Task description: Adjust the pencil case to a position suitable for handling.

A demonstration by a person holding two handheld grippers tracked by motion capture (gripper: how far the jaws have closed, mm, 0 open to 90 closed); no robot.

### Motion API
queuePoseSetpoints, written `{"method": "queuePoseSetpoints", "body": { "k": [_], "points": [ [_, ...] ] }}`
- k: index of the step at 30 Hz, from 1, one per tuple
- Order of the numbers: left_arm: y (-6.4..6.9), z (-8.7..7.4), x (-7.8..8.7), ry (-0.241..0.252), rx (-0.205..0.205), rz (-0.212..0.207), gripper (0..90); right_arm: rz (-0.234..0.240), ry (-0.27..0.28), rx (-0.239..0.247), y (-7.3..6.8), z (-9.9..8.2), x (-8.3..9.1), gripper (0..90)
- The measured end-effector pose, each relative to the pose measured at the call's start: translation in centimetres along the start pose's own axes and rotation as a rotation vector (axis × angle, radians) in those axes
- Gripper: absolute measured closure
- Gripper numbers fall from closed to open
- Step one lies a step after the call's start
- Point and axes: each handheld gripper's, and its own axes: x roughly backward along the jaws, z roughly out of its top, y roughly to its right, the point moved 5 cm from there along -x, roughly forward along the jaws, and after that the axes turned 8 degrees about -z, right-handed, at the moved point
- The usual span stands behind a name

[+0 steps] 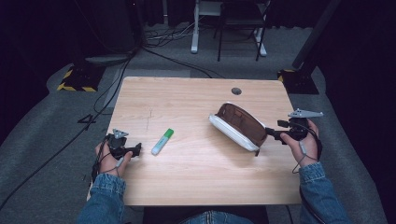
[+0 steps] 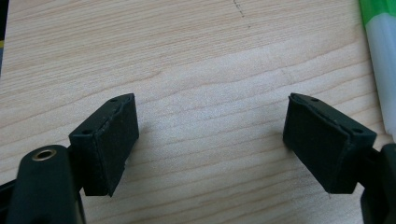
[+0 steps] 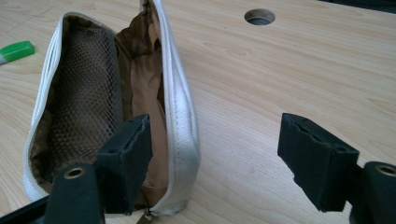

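A white zip pouch with brown lining and a mesh pocket lies unzipped and gaping on the right half of the wooden table. My right gripper stands open at the pouch's near right end. In the right gripper view, the pouch's white rim runs just inside the left jaw of my right gripper, and no pad presses on it. A green-and-white marker lies left of centre. My left gripper rests open at the table's left edge, a little left of the marker. Bare wood shows between the jaws of my left gripper.
A round cable hole sits near the table's far edge. Beyond the table, cables cross the grey floor, stand bases with yellow-black tape flank the far corners, and white desk legs stand at the back.
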Motion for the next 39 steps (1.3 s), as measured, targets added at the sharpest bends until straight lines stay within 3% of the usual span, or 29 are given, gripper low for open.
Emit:
{"method": "queuePoseSetpoints", "body": {
  "k": [13,21,30,33,39],
  "points": [
    [0.1,0.0,0.0,0.000,0.000,-0.004,18.5,0.044,-0.031,0.018,-1.4,-0.3,-3.2,26.0],
    [0.1,0.0,-0.1,0.001,-0.002,-0.005,18.5,0.058,-0.058,0.024,-1.6,-0.9,-4.8,31.4],
    [0.1,0.0,-0.1,0.000,-0.003,-0.005,18.5,0.081,-0.080,0.054,-1.8,-1.7,-6.2,49.7],
    [0.1,0.0,-0.1,0.000,-0.004,-0.006,18.5,0.096,-0.086,0.062,-2.1,-1.8,-6.5,62.6],
    [0.1,0.1,-0.1,0.001,-0.008,-0.004,18.5,0.104,-0.088,0.070,-2.5,-1.8,-6.8,78.4]
  ]
}}
